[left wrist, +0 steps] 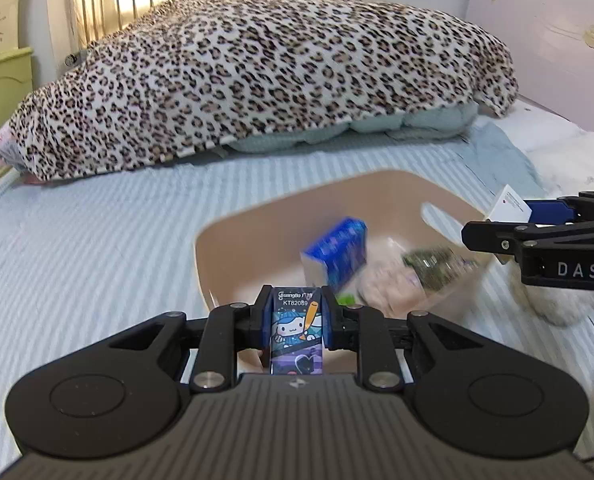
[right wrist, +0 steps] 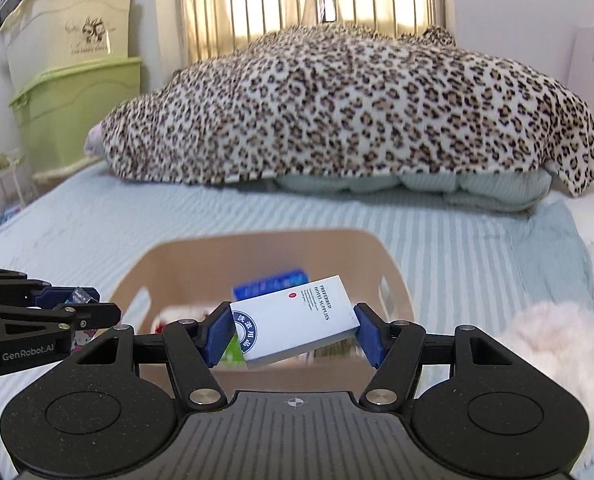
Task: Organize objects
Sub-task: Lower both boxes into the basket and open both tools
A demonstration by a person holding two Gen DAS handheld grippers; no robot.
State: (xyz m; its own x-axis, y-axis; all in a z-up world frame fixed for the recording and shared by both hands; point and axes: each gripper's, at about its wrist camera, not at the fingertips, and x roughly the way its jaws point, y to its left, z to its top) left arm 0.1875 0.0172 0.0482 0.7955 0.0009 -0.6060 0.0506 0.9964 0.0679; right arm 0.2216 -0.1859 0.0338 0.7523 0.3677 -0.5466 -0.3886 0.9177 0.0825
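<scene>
A beige plastic basket (left wrist: pixel 233 224) (right wrist: pixel 185 252) sits on the striped bed. Inside it lie a blue box (left wrist: pixel 339 252) (right wrist: pixel 273 282), a clear packet (left wrist: pixel 417 276) and other small items. My left gripper (left wrist: pixel 296 322) is shut on a small cartoon-printed box marked KT82089 (left wrist: pixel 296 332), held over the basket's near rim. My right gripper (right wrist: pixel 293 330) is shut on a white hotel-supplies box (right wrist: pixel 297 320), tilted, above the basket. That gripper also shows at the right of the left wrist view (left wrist: pixel 497 220), with the white box (left wrist: pixel 511 206).
A leopard-print blanket (left wrist: pixel 257 88) (right wrist: pixel 357 108) covers bedding at the far side of the bed. A white fluffy toy (right wrist: pixel 557 352) (left wrist: pixel 553 300) lies right of the basket. Green and cream storage bins (right wrist: pixel 77 92) stand at the left, by the metal bed rail.
</scene>
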